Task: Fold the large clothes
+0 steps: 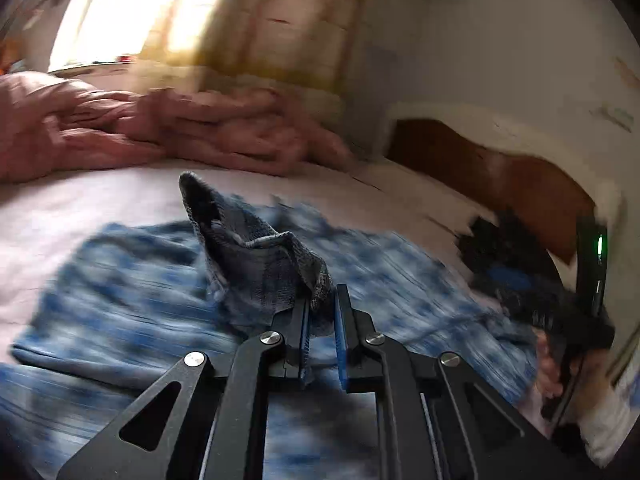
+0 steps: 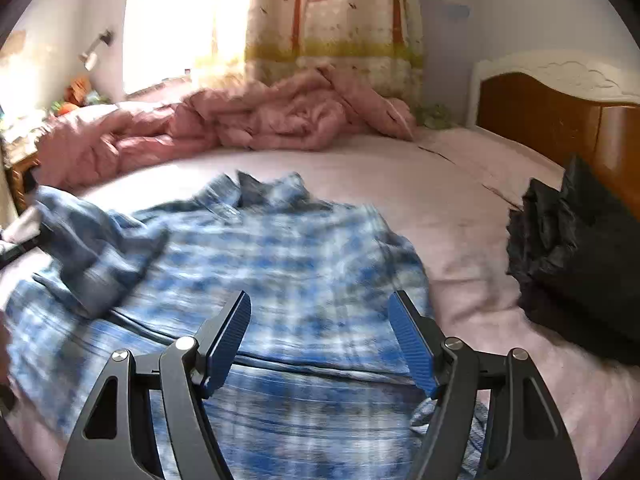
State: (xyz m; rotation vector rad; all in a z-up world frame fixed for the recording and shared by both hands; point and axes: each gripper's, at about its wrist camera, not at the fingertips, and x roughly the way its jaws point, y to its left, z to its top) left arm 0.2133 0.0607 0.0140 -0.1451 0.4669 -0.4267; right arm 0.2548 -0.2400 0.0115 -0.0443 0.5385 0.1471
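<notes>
the bed [image 2: 400, 184] fills both views, covered by a pale pink sheet, with a wooden headboard [image 2: 560, 120] framed in white at the right. a rumpled pink quilt [image 2: 260, 120] lies heaped along the far side of the bed, under a curtain [image 2: 340, 20] printed with trees. the blue plaid shirt [image 2: 260, 248] is spread out flat across the middle of the bed, its collar pointing toward the quilt. a dark bundle of black cloth [image 2: 580, 248] sits on the sheet near the headboard, well apart from the shirt.

in the right wrist view, the shirt's left side is raised and drawn over toward the body of the garment; it is blurred there, so it is probably a sleeve, though the cuff cannot be made out clearly.

the left tool [image 1: 322, 312] is clamped on a fold of the shirt's fabric, which stands up in a peak just beyond the fingertips while the rest of the shirt lies on the bed below. the right tool [image 2: 320, 320] hovers over the lower part of the shirt with its jaws spread wide and nothing between them. in the left wrist view it shows at the right edge, in a hand [image 1: 548, 372].
</notes>
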